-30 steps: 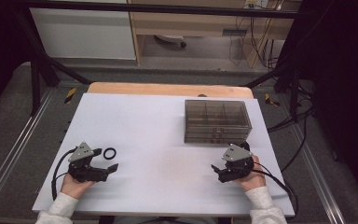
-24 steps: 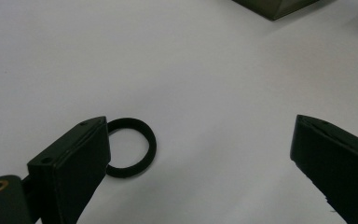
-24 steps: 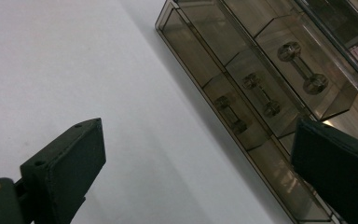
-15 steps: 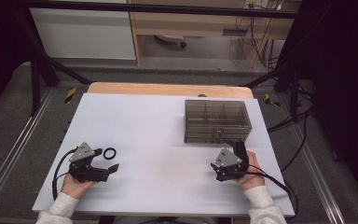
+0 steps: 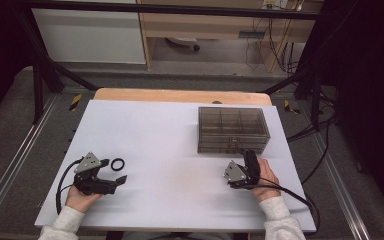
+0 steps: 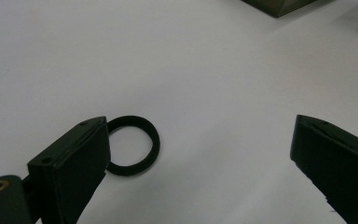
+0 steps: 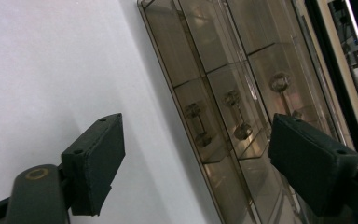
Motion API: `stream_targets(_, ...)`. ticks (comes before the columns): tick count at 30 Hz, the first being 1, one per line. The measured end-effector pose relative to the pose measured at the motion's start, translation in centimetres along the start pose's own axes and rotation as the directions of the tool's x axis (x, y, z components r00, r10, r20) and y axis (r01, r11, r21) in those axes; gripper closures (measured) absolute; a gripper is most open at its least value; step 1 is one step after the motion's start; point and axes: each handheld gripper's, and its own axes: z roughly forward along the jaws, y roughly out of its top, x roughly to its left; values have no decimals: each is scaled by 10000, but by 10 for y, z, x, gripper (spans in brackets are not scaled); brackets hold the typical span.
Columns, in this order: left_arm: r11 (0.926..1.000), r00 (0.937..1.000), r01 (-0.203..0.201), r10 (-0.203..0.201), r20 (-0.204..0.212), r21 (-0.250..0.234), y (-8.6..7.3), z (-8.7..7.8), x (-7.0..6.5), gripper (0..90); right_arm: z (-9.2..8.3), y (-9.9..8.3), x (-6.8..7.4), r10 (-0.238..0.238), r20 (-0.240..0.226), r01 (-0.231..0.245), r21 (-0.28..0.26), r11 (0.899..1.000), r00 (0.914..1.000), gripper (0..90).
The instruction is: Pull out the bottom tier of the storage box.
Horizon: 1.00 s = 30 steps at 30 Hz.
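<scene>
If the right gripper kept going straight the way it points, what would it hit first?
Most likely the front of the smoky clear drawer box, with its small knobs; it lies straight ahead of the right gripper, whose open jaws hold nothing. Depth is hard to judge.

Black ring (image 5: 117,163), smoky brown see-through box (image 5: 233,129), white table cover (image 5: 170,145), tan wood table edge (image 5: 180,95), black grippers.

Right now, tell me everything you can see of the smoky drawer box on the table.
The smoky drawer box is a low rectangular cabinet of tinted see-through plastic, standing on the white table toward its far right. Dividers split it into compartments, and the front holds small drawers with round knobs. The drawers look shut, and no contents can be made out. The right gripper faces its front, jaws apart and not touching it.
</scene>
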Motion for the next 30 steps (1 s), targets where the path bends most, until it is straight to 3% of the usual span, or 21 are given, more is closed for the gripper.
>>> stream_targets(9, 10000, 10000, -8, 8, -14, 10, 0, 0, 0, 45, 11, 2, 10, -1128, 712, 1118, 182, 9936, 9911, 275)
stream_targets(14, 10000, 10000, -28, 28, -16, 33, 0, 1, 0, 45, 12, 2, 11, -1102, 1149, 1095, 123, 9939, 9872, 305)
stream_targets(18, 10000, 10000, -39, 39, -20, 40, 0, 0, 0, 45, 15, 1, 13, -1375, 1262, 1361, 198, 9905, 9824, 322)
stream_targets(22, 10000, 10000, -33, 33, -28, 44, 0, 0, 0, 45, 18, 1, 16, -1361, 1286, 1346, 201, 9907, 9823, 332)
stream_targets(25, 10000, 10000, -50, 50, -23, 46, 0, 0, 0, 45, 22, 1, 21, -1650, 1449, 1625, 294, 9863, 9756, 350)
stream_targets(30, 10000, 10000, -49, 49, -29, 56, 0, 1, 0, 46, 27, 1, 25, -1728, 1748, 1702, 303, 9850, 9693, 382)
